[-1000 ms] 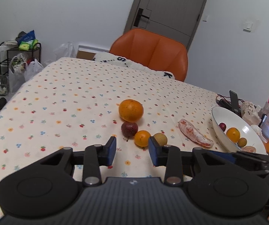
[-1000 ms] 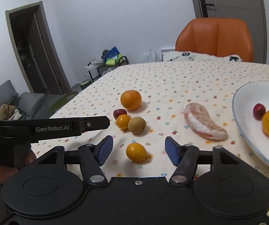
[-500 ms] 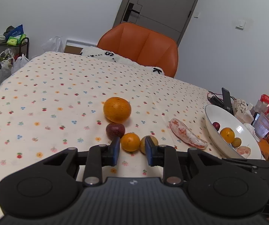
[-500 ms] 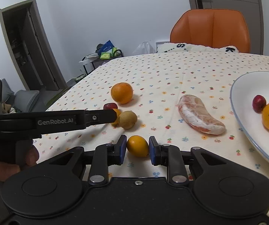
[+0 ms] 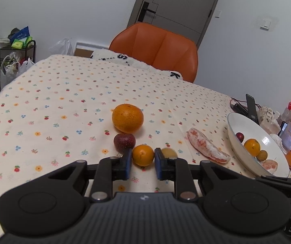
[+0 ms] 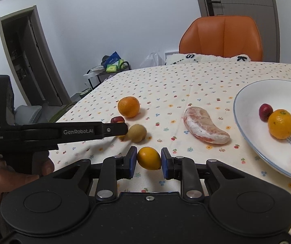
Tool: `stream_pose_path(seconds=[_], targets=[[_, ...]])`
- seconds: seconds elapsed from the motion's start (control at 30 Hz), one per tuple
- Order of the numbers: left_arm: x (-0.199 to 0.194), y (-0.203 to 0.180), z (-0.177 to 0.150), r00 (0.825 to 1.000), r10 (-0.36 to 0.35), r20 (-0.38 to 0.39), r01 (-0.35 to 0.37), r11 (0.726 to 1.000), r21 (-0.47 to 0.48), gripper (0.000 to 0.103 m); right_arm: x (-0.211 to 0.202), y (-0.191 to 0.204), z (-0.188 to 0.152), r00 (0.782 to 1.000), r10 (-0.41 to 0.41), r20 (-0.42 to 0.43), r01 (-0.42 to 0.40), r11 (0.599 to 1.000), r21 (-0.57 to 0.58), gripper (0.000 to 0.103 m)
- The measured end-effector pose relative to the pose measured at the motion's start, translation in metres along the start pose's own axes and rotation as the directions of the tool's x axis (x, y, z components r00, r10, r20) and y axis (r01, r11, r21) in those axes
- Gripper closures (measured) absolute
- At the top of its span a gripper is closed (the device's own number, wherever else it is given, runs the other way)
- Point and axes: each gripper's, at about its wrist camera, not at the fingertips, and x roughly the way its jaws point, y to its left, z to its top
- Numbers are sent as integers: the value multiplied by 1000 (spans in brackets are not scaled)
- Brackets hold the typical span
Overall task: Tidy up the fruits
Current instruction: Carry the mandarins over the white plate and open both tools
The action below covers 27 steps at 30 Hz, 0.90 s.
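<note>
Floral tablecloth (image 5: 68, 93), orange chair (image 5: 161, 48) at 12 o'clock; left gripper (image 5: 141, 163) clamped on small orange (image 5: 143, 155); right gripper (image 6: 148, 160) clamped on yellow-orange fruit (image 6: 149, 158); pickup step; next, lift, carry to white bowl (image 6: 247, 109) at 2 o'clock.

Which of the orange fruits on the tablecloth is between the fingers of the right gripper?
The small oval orange fruit nearest the camera; the right gripper clamps it. The big orange lies farther back.
</note>
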Motion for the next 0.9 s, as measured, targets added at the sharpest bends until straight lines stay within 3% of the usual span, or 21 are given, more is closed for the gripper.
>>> stream_pose_path(seconds=[0.37, 0.9], targets=[[-27, -21, 3, 998, -31, 48, 29, 999, 37, 81, -16, -8, 2, 999, -15, 51, 14, 1000, 21, 79], [-30, -62, 0, 995, -82, 58, 76, 993, 86, 81, -47, -38, 0, 989, -82, 122, 74, 995, 66, 79]])
